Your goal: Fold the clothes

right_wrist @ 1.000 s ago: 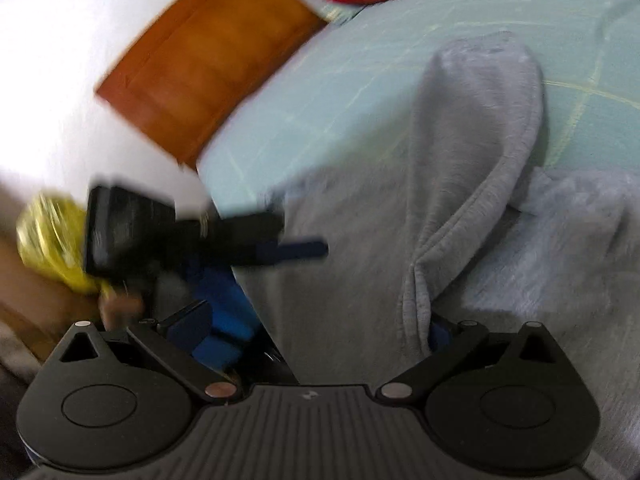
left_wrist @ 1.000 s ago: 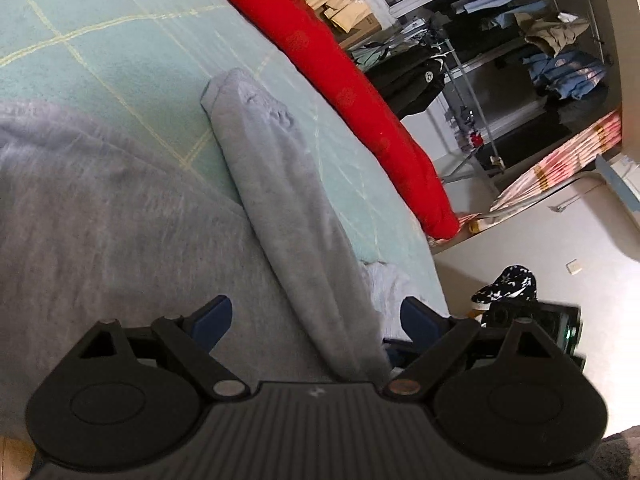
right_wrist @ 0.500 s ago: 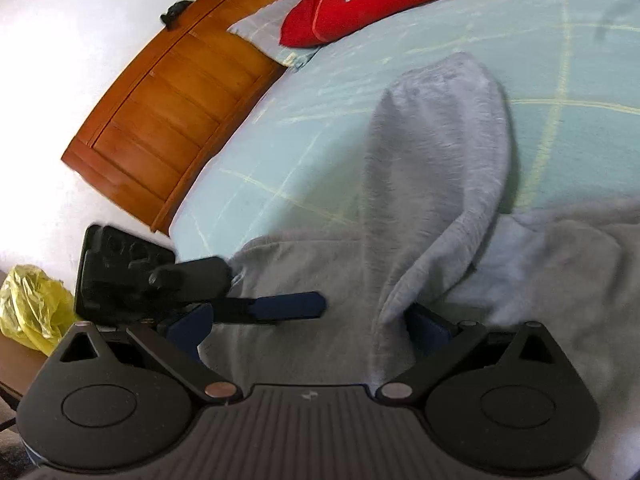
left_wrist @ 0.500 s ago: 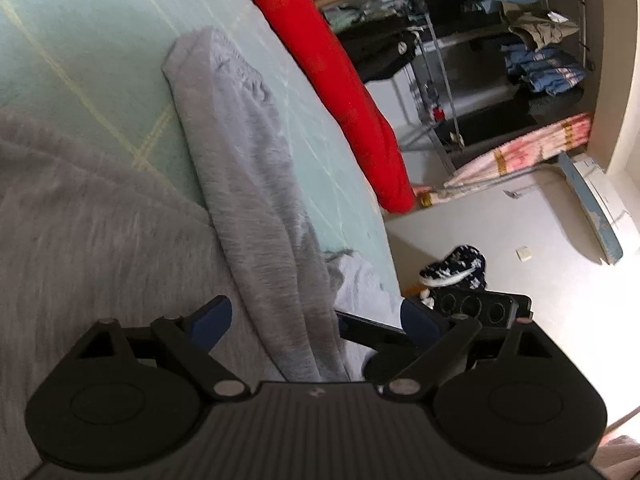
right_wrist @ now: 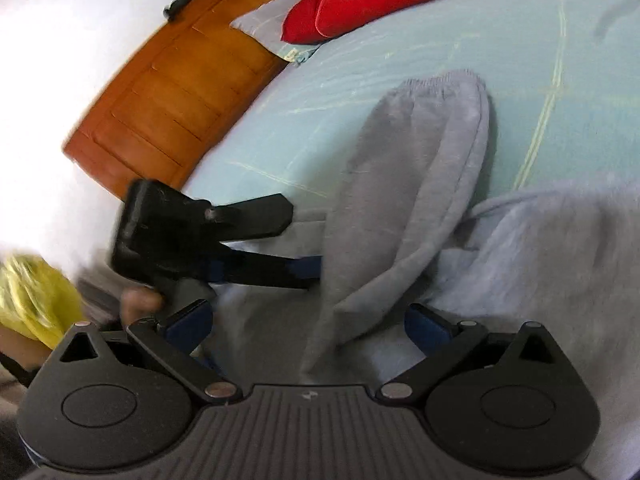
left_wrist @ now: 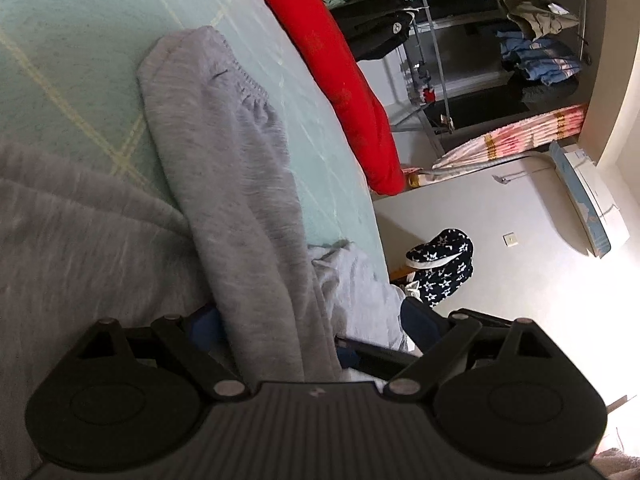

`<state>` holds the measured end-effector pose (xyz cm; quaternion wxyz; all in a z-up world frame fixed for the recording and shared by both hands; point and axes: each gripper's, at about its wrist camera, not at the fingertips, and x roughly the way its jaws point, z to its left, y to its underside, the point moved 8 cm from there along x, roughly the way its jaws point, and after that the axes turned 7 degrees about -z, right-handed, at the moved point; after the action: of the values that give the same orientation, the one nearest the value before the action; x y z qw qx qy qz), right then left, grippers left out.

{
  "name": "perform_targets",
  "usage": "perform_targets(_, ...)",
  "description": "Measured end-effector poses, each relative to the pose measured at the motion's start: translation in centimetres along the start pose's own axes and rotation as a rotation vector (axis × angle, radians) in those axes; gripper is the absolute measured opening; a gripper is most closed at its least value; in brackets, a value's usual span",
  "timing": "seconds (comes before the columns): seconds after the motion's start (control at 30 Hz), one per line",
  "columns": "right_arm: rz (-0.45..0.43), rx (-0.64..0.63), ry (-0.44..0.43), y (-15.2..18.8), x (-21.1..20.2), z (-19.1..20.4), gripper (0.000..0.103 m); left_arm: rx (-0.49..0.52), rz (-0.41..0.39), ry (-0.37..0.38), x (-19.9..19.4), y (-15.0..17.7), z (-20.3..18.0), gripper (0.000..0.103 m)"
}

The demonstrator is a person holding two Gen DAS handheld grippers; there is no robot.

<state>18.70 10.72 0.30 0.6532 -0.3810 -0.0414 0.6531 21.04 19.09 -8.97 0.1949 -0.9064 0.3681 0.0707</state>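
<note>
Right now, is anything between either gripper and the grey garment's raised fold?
Nothing visible. The grey fold already runs between the open fingers of the left gripper and of the right gripper. The two grippers face each other across it, close together.

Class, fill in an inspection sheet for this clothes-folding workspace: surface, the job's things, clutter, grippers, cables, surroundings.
Surface: bed with a pale green sheet, yellow grid lines.
Job's things: grey sweatpants, one leg lying towards the red pillow.
Clutter: long red pillow along the far edge; small grey pillow by the headboard.
Grippers: left gripper open, the leg between its fingers; right gripper open astride the same leg.
Cables: nothing seen.
Surroundings: wooden headboard, clothes rack, star-patterned slipper, yellow bag.
</note>
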Motion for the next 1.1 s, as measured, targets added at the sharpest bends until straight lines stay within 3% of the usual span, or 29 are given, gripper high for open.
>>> perform_targets(0.07, 0.004, -0.010, -0.033, 0.4, -0.5, 1.0, 0.103, 0.004, 0.003, 0.017, 0.5, -0.4, 0.0, 0.091)
perform_targets(0.2, 0.010, -0.069, 0.038, 1.4, -2.0, 2.0, 0.103, 0.017, 0.038, 0.036, 1.9, -0.8, 0.1, 0.083)
perform_targets(0.4, -0.081, -0.023, 0.098, 2.4, -5.6, 2.2, 0.103, 0.093, 0.077, -0.036, 1.5, -0.1, 0.7, 0.046)
perform_targets(0.47, -0.106, -0.011, 0.120, 2.5, -6.7, 1.9, 0.103, 0.093, 0.067, -0.078, 1.3, -0.2, 1.4, 0.015)
perform_targets(0.5, -0.119, -0.006, 0.131, 2.6, -7.3, 1.8, 0.103, 0.099, 0.060, -0.108, 1.3, -0.3, 1.6, 0.010)
perform_targets(0.6, -0.150, 0.006, 0.150, 2.7, -7.7, 1.2, 0.103, 0.160, 0.022, -0.126, 1.2, -0.3, 0.1, 0.007)
perform_targets(0.9, -0.208, 0.027, 0.185, 3.5, -10.3, -1.0, 0.103, 0.270, -0.238, -0.008, -5.4, -1.0, -7.6, 0.003)
perform_targets(1.0, -0.216, 0.028, 0.190, 3.6, -10.9, -1.3, 0.103, 0.304, -0.281, -0.055, -7.3, 0.2, -8.2, 0.003)
perform_targets(1.1, -0.198, 0.022, 0.209, 3.6, -11.0, -1.7, 0.103, 0.266, -0.298, -0.103, -7.7, 1.6, -6.8, 0.003)
